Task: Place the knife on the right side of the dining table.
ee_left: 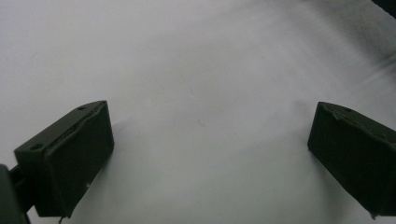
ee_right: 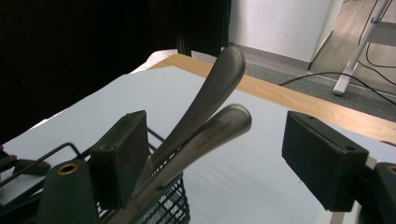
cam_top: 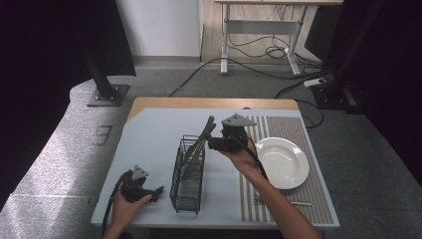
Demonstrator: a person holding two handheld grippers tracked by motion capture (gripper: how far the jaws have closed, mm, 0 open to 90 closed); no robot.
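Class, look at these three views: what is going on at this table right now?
A person works two hand-held grippers. The right gripper hangs open beside two silver cutlery handles leaning out of the black wire caddy. The left gripper rests open over bare grey table mat. A round white plate lies at the right.

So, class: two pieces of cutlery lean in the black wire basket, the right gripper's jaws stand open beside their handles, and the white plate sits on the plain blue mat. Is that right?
Not quite. The white plate sits on the striped mat, not the plain blue one, as the high view shows. The rest holds: two pieces of cutlery lean in the black wire basket, and the right gripper stands open beside their handles.
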